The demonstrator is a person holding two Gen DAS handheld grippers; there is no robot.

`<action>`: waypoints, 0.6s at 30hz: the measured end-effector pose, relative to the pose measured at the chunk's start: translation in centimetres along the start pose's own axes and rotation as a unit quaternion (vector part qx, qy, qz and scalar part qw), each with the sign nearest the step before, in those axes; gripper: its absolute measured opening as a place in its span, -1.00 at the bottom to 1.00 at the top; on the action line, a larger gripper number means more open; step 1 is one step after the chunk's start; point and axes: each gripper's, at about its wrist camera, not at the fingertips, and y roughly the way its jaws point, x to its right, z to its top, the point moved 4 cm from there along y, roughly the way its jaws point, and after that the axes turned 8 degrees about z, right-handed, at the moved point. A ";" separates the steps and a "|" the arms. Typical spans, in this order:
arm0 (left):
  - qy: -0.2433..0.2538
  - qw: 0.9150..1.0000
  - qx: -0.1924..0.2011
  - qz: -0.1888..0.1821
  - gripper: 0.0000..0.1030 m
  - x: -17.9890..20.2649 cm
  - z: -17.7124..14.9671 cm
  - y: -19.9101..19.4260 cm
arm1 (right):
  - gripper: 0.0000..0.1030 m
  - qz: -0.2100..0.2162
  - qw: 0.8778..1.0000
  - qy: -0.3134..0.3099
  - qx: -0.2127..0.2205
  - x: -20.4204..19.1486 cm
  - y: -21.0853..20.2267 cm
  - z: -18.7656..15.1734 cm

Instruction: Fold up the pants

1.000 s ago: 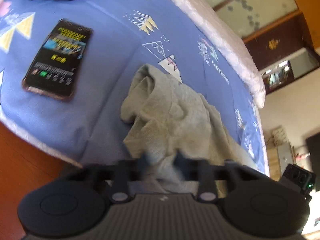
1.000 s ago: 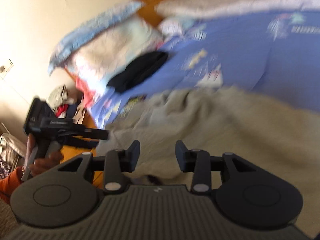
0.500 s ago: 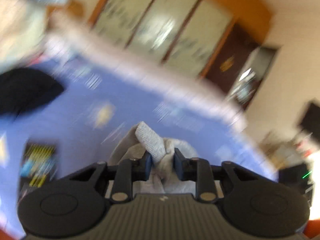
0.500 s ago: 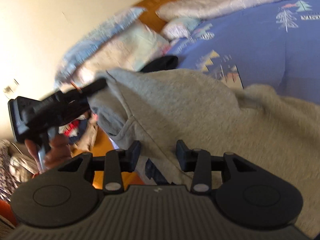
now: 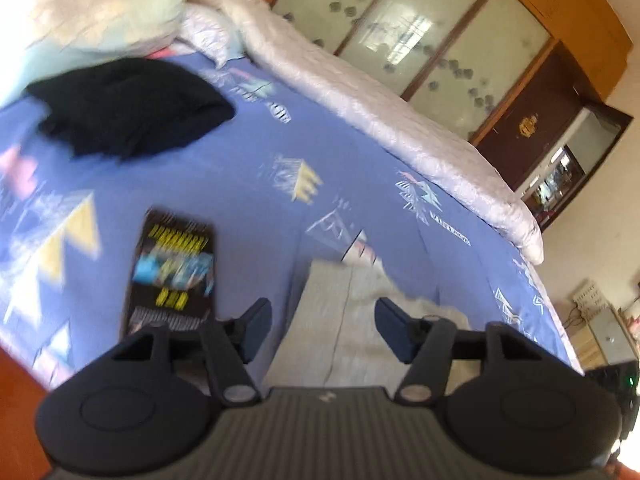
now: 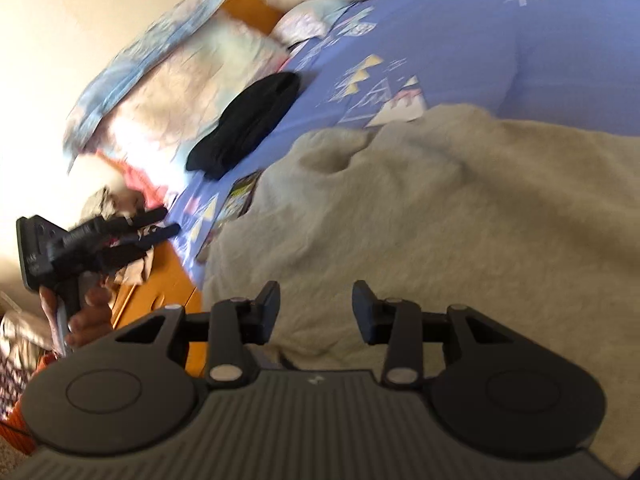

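Grey fleece pants [image 6: 440,220] lie spread over the near edge of a bed with a blue patterned sheet [image 5: 248,168]; in the right wrist view the cloth fills the near and right part of the picture and hangs over the bed's near edge. In the left wrist view a folded edge of the pants [image 5: 340,312] lies flat on the sheet just ahead of the tool.

Left gripper [image 5: 323,330]: jaws opening, fingers standing apart on either side of the grey cloth, pads not pressing on it. The cloth lies below and between them. Seen from the right wrist view, the same left gripper [image 6: 164,222] is held off the left side of the bed by a hand [image 6: 86,312], with nothing between its fingers.

Right gripper [image 6: 316,312]: jaws part open, held over the near portion of the pants. Nothing is clamped; whether the fingertips touch the fleece below cannot be told.

Other items: a phone [image 5: 172,276] with a lit screen lies on the sheet left of the pants, apart from them. A black garment [image 5: 132,108] lies farther off to the left, near the pillows [image 5: 92,8]. A pale quilt [image 5: 380,120] runs along the far side of the bed.
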 end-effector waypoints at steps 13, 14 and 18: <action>0.028 0.992 -0.111 0.061 -0.38 5.2 -0.1 14.9 | -0.17 -0.049 0.997 0.052 0.021 3.3 -2.0 -1.4; 0.016 0.993 -0.083 0.085 -0.39 4.9 0.3 13.9 | -0.18 -0.055 0.997 0.056 0.022 3.6 -2.0 -1.4; -0.115 0.986 -0.063 0.107 -0.38 0.5 0.4 12.4 | -0.26 -0.046 0.994 0.089 0.034 5.0 -2.5 -1.5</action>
